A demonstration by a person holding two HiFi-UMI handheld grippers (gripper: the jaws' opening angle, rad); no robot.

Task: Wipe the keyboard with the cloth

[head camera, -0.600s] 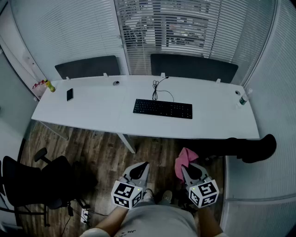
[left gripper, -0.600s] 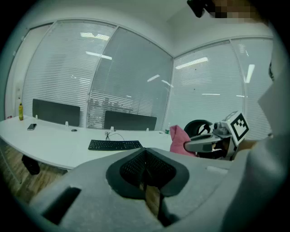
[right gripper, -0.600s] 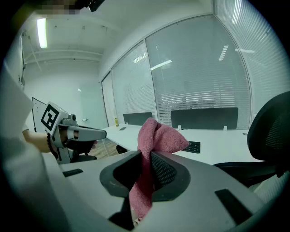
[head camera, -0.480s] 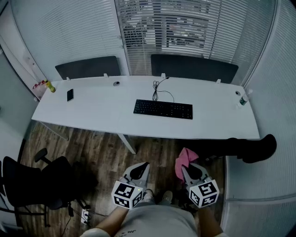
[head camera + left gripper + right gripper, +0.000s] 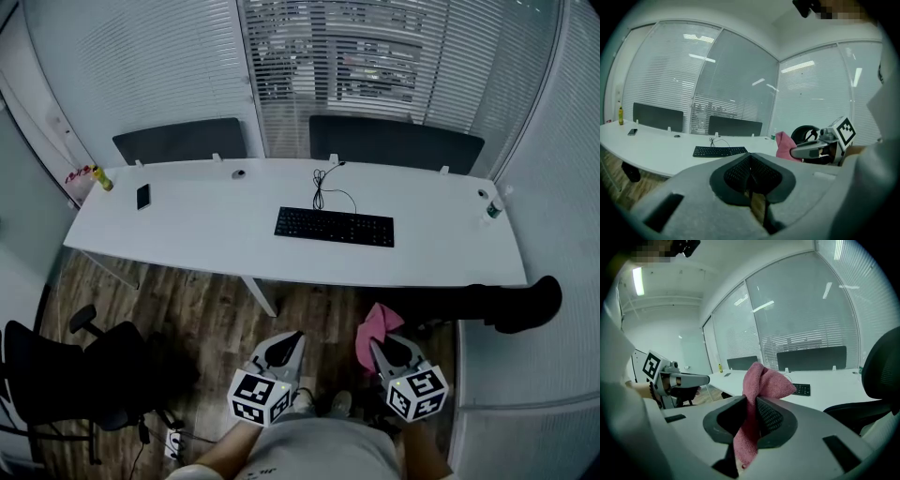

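Observation:
A black keyboard (image 5: 334,227) lies near the middle of the long white desk (image 5: 187,234), its cable curling toward the back edge. The keyboard (image 5: 719,151) also shows small in the left gripper view, and part of it (image 5: 801,389) in the right gripper view. Both grippers hang low over the wooden floor, well short of the desk. My right gripper (image 5: 382,346) is shut on a pink cloth (image 5: 375,330), which bunches up above the jaws (image 5: 761,380). My left gripper (image 5: 283,345) is shut with nothing between its jaws.
A black phone (image 5: 142,196) and a yellow bottle (image 5: 101,178) lie at the desk's left end, a small bottle (image 5: 491,208) at its right end. Two dark screens (image 5: 394,142) stand behind the desk. Black office chairs sit at lower left (image 5: 66,375) and right (image 5: 511,302).
The view has shifted slightly; the desk and keyboard sit a little lower in the frame. Both grippers keep their places, the cloth still held.

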